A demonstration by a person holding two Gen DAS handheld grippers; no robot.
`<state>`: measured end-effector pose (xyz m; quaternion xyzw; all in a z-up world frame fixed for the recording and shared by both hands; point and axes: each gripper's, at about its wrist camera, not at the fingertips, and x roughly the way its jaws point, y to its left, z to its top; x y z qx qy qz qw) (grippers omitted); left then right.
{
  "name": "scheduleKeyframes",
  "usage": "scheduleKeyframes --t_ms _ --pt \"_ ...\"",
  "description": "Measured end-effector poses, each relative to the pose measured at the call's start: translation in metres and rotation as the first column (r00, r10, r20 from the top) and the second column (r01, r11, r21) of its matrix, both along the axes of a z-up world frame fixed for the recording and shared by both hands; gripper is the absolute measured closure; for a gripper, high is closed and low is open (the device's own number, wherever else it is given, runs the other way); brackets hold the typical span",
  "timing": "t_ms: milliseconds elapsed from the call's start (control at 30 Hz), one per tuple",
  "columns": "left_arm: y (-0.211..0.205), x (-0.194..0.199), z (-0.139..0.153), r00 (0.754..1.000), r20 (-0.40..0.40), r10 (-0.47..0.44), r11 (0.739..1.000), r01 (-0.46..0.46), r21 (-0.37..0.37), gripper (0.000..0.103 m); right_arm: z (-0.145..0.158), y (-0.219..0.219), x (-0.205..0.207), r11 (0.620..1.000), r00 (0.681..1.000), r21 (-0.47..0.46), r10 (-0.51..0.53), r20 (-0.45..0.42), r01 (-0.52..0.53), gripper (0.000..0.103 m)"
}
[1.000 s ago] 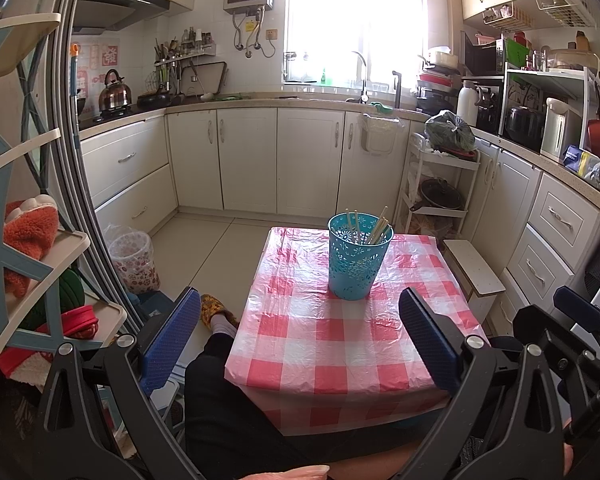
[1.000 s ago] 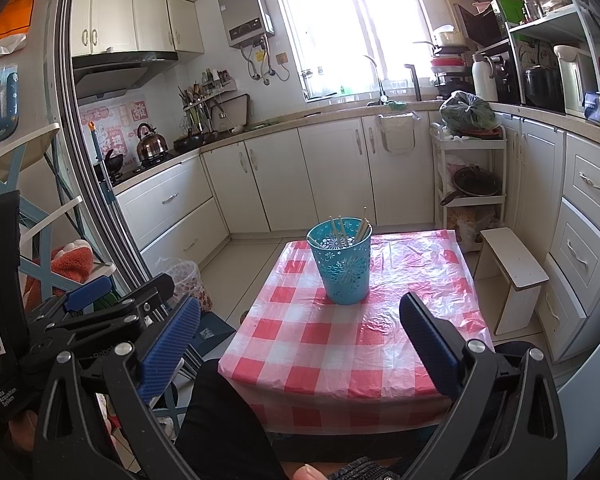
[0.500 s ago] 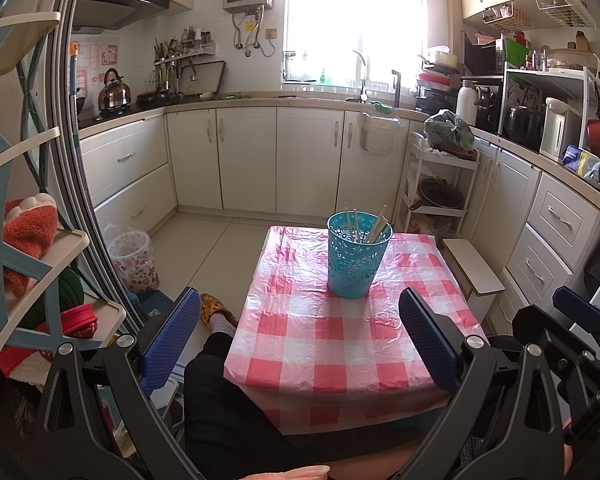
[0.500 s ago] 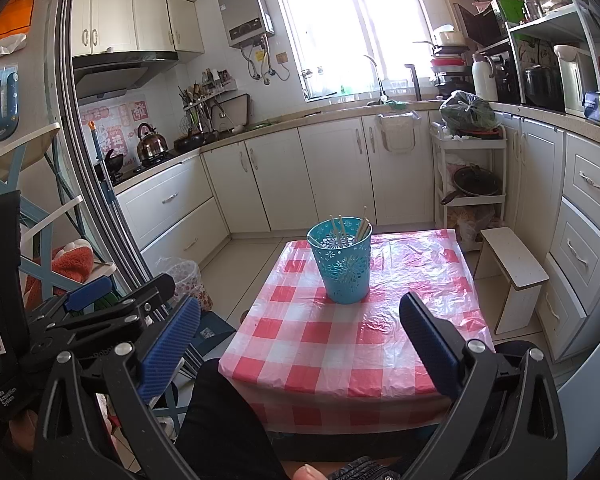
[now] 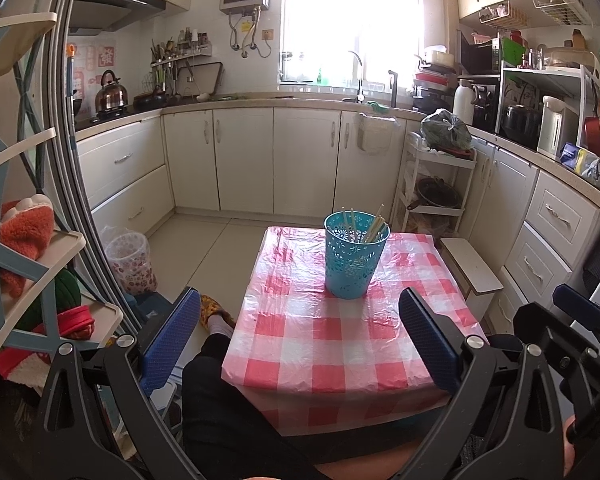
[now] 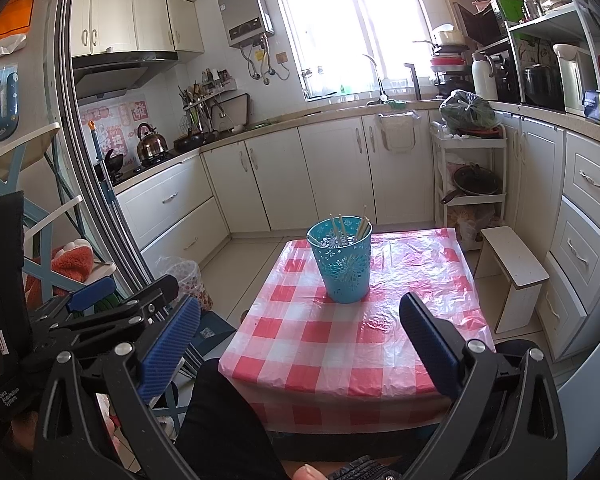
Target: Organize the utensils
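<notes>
A teal perforated holder [image 5: 354, 258] stands upright on the far half of a small table with a red-and-white checked cloth [image 5: 340, 340]. Several wooden chopsticks [image 5: 374, 224] stick up inside it. It also shows in the right wrist view [image 6: 342, 264], with the chopsticks [image 6: 346, 226] leaning in it. My left gripper [image 5: 300, 336] is open and empty, held back from the table's near edge. My right gripper [image 6: 300, 336] is open and empty, also short of the near edge. The left gripper shows at the left of the right wrist view [image 6: 100, 308].
A white stool [image 6: 514, 266] stands right of the table. A rolling rack [image 5: 434, 184] with a pan stands behind it. A shelf unit [image 5: 28, 272] and a small patterned bin [image 5: 128, 264] are at the left. My dark-clothed leg [image 5: 228, 412] is below the table's near edge.
Both views have barely shifted. The holder sits slightly higher in the left wrist view. Both grippers stay open.
</notes>
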<state>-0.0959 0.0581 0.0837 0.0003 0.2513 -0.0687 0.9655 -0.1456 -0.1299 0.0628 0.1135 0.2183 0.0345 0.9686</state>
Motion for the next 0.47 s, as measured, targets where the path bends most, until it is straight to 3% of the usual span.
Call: scheduleKeyframes --t_ms 167,467 --pt "-0.003 -0.003 -0.001 0.999 0.032 0.041 0.999 -0.042 0.029 0.008 0.009 -0.005 -0.016 1.0 0.994 0.004 -0.025 0.104 0.024 0.007" --pt "0.001 0.008 -0.01 0.999 -0.047 0.022 1.0 -0.023 -0.015 0.008 0.008 -0.005 -0.008 1.0 0.998 -0.006 -0.009 0.069 0.01 0.007"
